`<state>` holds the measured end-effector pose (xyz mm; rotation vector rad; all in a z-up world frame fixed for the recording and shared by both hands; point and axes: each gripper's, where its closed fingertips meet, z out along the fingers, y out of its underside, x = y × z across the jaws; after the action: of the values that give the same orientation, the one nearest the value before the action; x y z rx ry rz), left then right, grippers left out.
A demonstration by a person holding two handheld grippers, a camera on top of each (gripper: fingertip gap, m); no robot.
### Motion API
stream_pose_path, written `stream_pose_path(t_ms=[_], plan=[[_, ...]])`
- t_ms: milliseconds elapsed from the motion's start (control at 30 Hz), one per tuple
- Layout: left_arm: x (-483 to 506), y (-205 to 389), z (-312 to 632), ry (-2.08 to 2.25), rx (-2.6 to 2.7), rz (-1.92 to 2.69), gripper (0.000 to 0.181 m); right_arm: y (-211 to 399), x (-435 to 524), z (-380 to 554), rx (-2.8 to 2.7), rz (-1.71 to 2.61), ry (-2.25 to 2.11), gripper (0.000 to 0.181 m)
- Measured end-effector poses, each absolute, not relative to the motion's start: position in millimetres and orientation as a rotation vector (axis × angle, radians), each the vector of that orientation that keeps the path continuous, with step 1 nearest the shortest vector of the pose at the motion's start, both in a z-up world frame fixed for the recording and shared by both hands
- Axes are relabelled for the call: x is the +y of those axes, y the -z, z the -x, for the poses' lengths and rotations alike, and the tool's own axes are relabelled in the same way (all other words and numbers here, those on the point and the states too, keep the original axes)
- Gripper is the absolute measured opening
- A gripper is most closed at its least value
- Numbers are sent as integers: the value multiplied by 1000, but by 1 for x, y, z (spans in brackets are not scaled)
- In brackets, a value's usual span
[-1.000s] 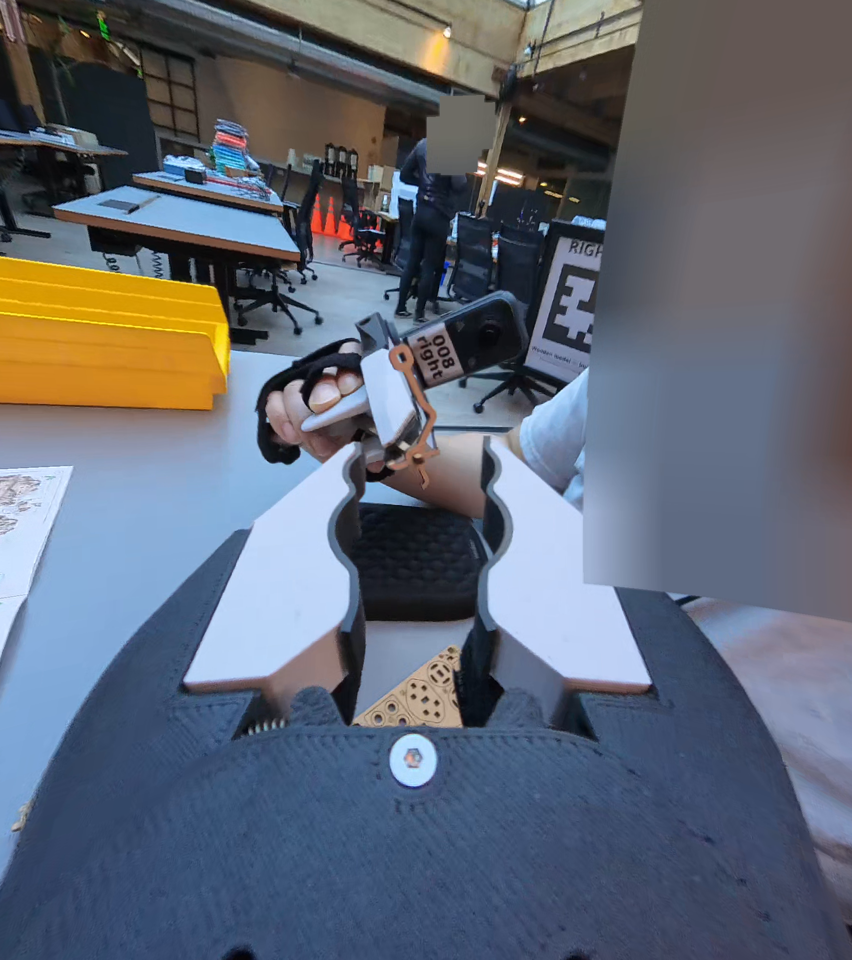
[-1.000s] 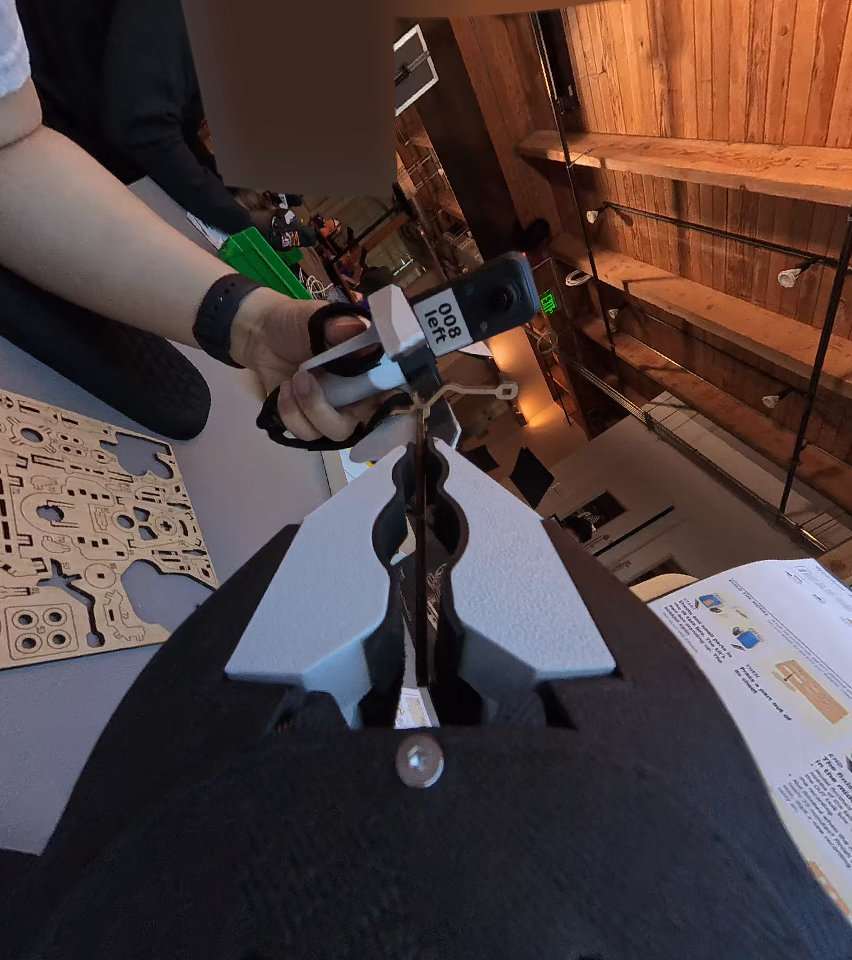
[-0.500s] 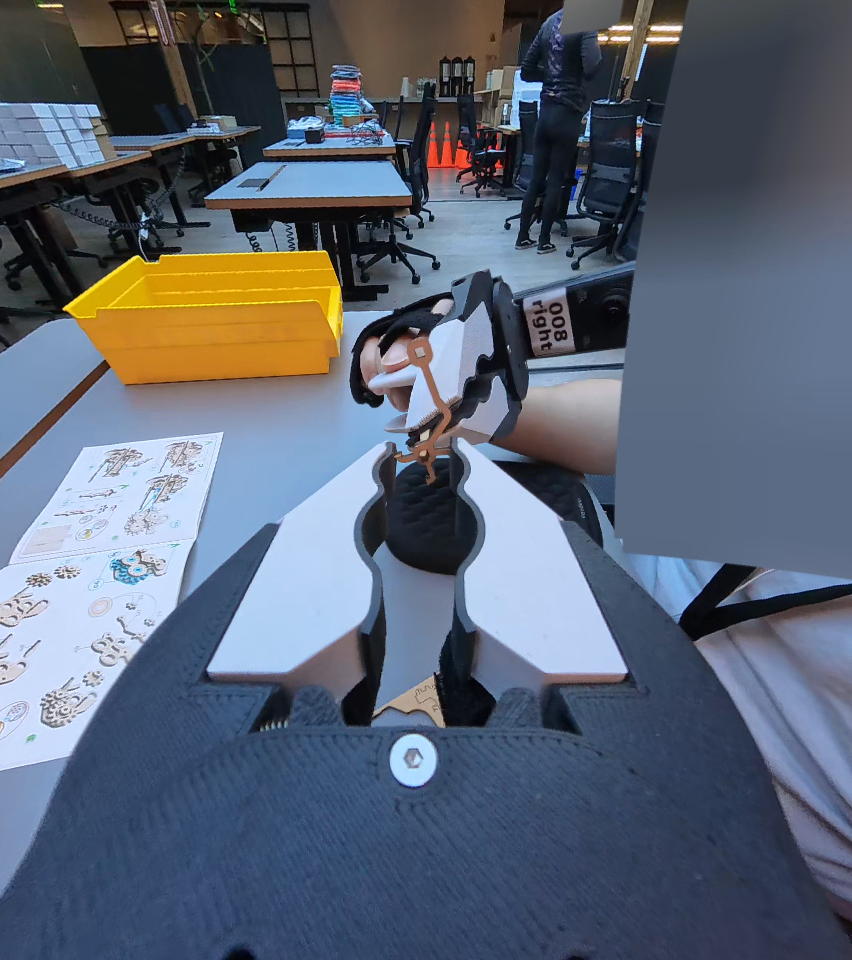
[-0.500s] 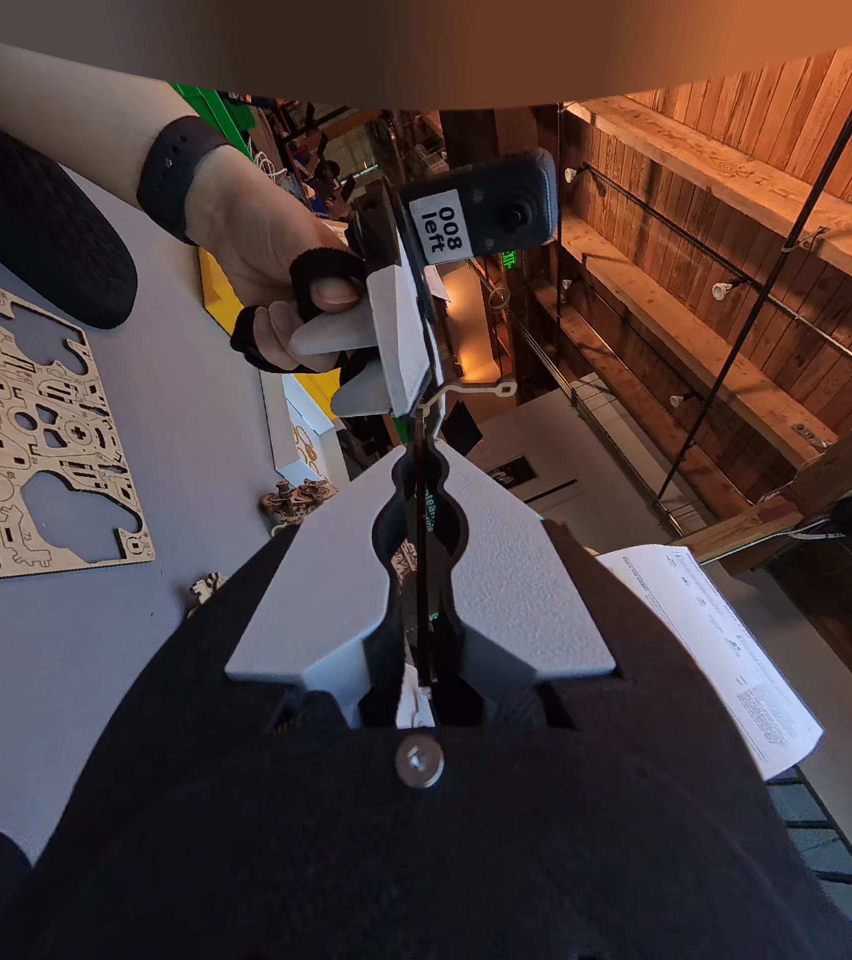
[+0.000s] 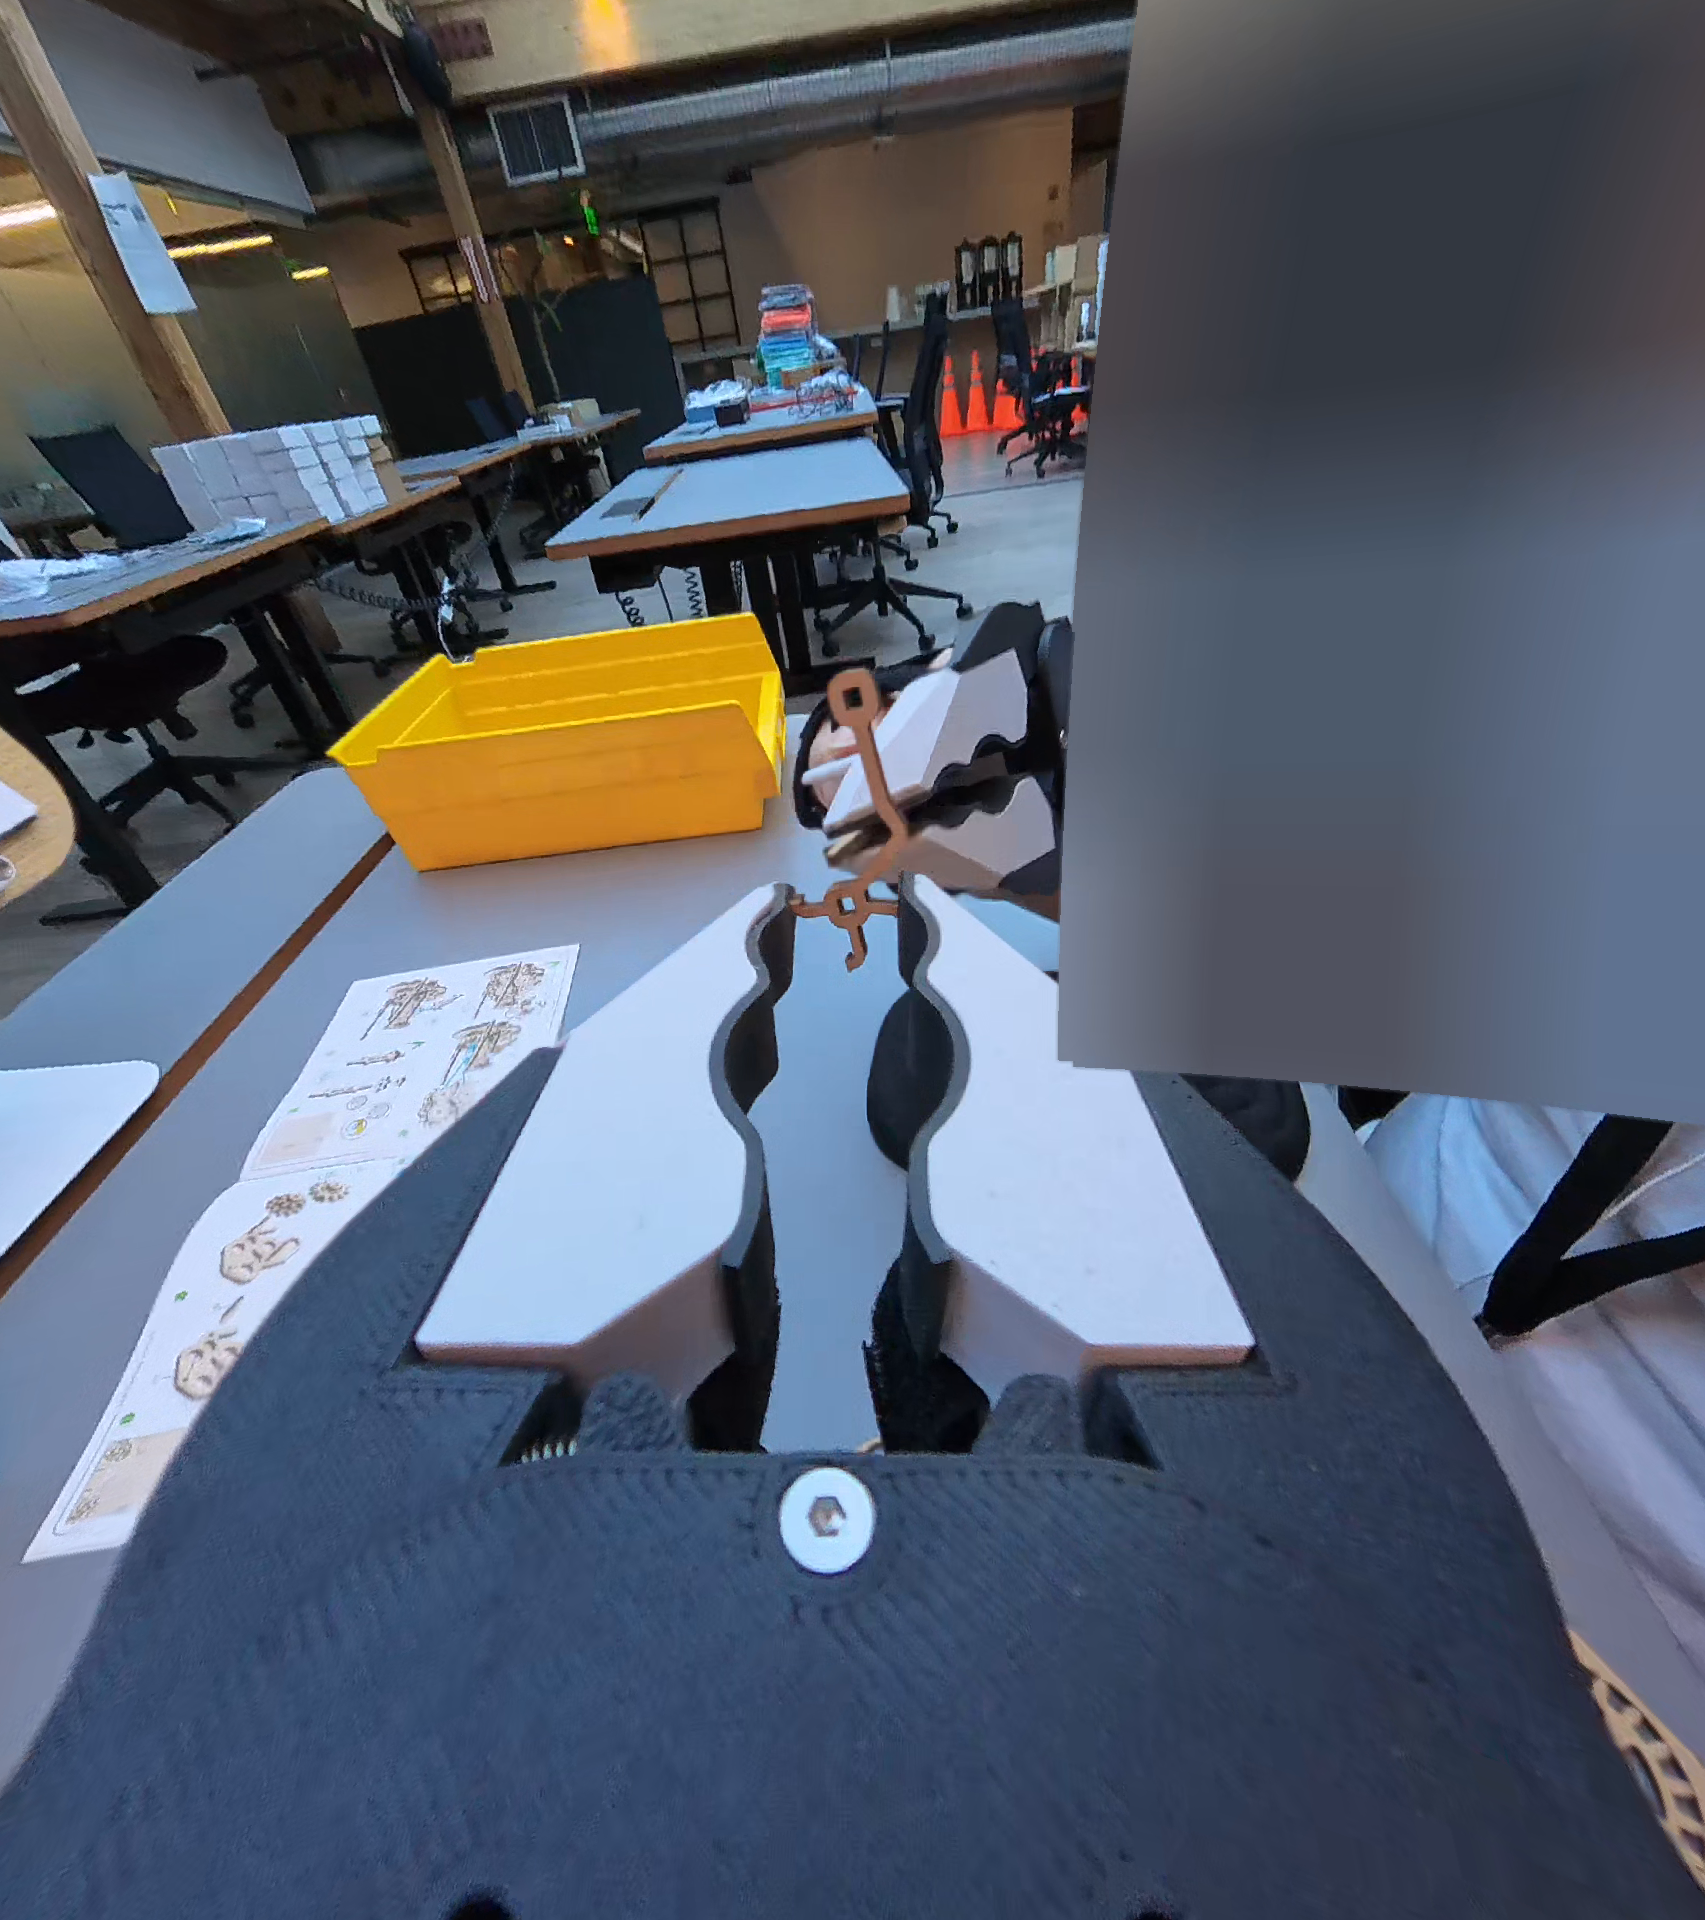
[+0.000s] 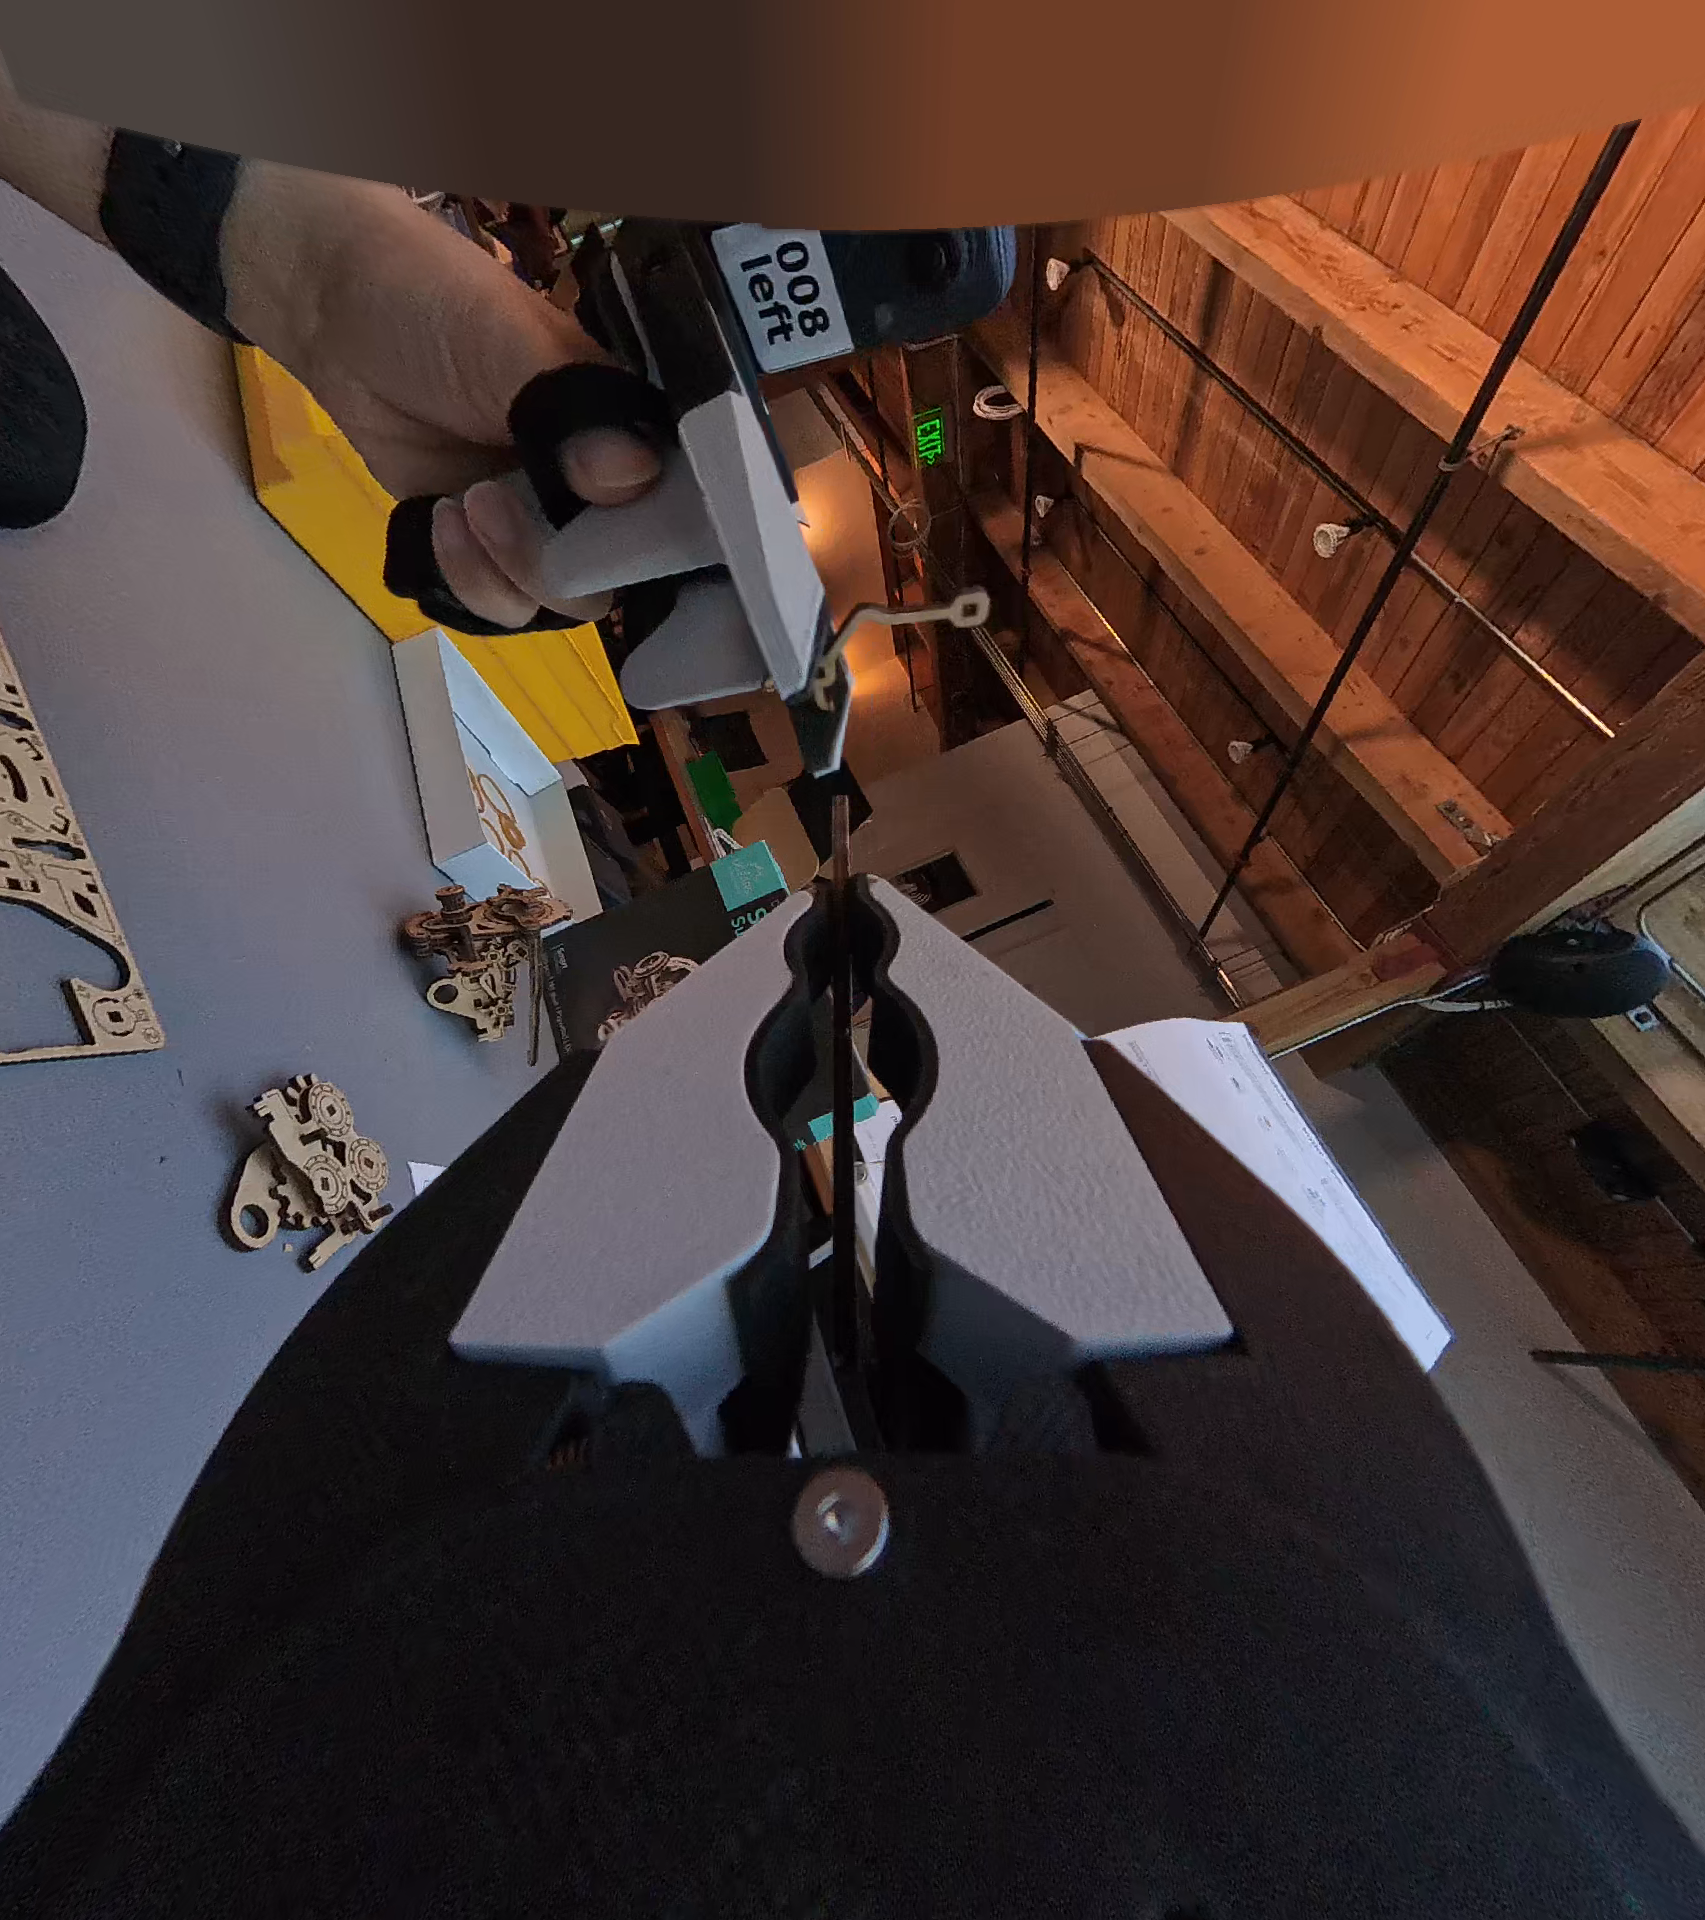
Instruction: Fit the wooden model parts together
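Right tongs [image 6: 840, 914] clenched on thin wooden strip [image 5: 869, 800], held in air. Left tongs [image 5: 843, 904] parted, tips just around strip's lower end. 2 half-built clumps [image 6: 313, 1174] wait on worktop [image 6: 235, 831]. Joining barely started, I reckon.

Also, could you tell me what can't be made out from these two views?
1. Left wrist view: whether the left gripper actually pinches the wooden part; the contact at its tips is too small to judge.
2. Right wrist view: the part sits edge-on in the shut right gripper, so its outline is hidden.
3. Right wrist view: the wooden sheet is cut off by the left edge.
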<state>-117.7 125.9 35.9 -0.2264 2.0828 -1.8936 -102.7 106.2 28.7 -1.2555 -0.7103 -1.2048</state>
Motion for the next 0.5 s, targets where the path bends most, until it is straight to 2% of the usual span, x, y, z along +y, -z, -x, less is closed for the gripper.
stream_pose_path(t_ms=[67, 133, 200, 300, 500], plan=[[132, -33, 114, 1839, 2080, 222, 17, -11, 111, 92, -719, 1378, 1119, 0], [135, -32, 113, 1852, 2070, 204, 17, 34, 114, 63, -699, 1674, 1008, 1], [139, -21, 103, 1789, 2103, 262, 17, 49, 110, 48, -705, 1750, 1036, 2], [136, 0, 97, 1751, 2230, 361, 18, 10, 117, 78, -597, 1590, 904, 1], [123, -24, 111, 2234, 2144, 376, 17, -16, 123, 100, -502, 1554, 906, 1]])
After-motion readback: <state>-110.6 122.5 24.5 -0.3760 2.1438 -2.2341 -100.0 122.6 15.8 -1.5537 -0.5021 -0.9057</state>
